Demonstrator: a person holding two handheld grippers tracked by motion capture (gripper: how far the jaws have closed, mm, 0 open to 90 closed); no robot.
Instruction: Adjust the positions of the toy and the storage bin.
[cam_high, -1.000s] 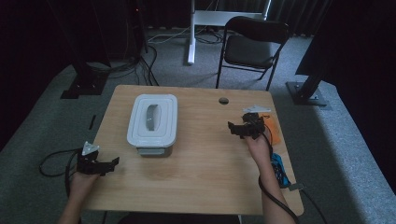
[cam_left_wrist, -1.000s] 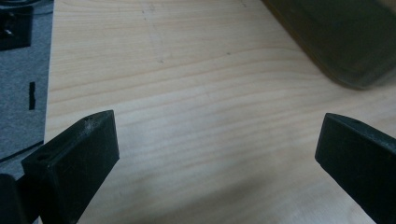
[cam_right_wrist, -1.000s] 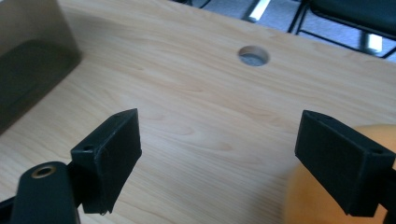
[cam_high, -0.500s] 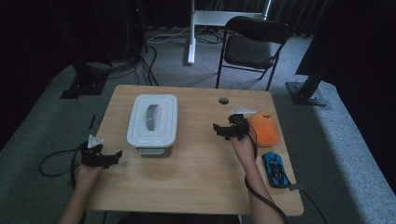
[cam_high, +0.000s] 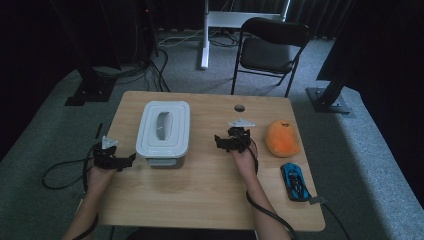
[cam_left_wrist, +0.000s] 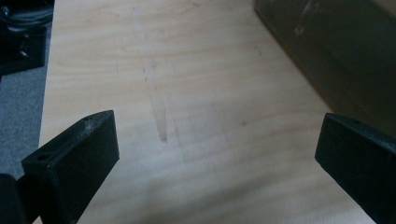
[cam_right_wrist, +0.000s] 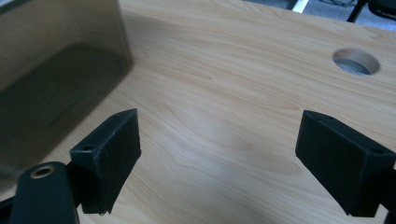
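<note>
Approach step: left claw (cam_high: 131, 160) and right claw (cam_high: 218, 142), both spread and empty, flanking lidded white container (cam_high: 163, 131) on worktop (cam_high: 210, 195). Next, likely: closing onto lid edges.

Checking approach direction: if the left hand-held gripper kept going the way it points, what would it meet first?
Probably the white-lidded clear plastic box; the left hand-held gripper, jaws open, points at its near side, though depth is unclear.

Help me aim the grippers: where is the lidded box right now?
In the high view the lidded box stands on the left half of the table, between the left gripper at its near left corner and the right gripper farther right.
</note>
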